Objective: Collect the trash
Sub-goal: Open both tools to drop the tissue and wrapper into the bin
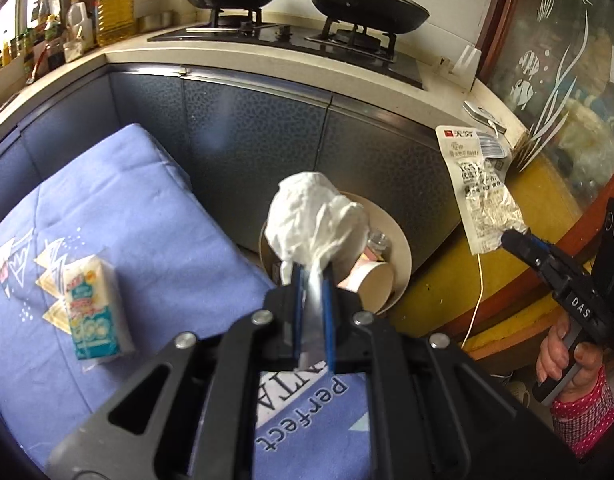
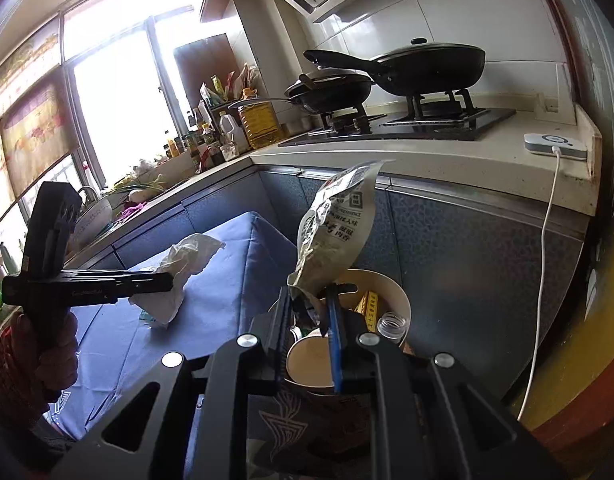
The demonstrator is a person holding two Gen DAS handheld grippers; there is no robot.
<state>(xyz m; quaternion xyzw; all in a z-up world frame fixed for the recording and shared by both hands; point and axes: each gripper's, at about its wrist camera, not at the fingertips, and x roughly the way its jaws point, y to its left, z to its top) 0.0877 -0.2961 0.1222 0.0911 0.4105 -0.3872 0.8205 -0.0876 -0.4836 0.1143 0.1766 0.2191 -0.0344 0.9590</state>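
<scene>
- Left wrist view first: the left gripper [image 1: 311, 276] is clamped on a crumpled white tissue [image 1: 315, 216], held in the air just above the round beige bin [image 1: 403, 264].
- Right gripper [image 2: 309, 304] is pinching the bottom edge of an empty snack wrapper [image 2: 335, 228], also held up, right over the same bin (from the left camera it looks off to the side, so hard to say exactly).
- Bin already holds a paper cup [image 2: 311, 364], a clear plastic bottle [image 2: 391, 326] and a yellow box [image 2: 367, 306], so I'd say we're well along.
- Left to do: drop both pieces in.
- A tissue pack [image 1: 93, 316] sits on the blue-covered table [image 1: 147, 208]; can't tell if that counts as trash, probably not.
</scene>
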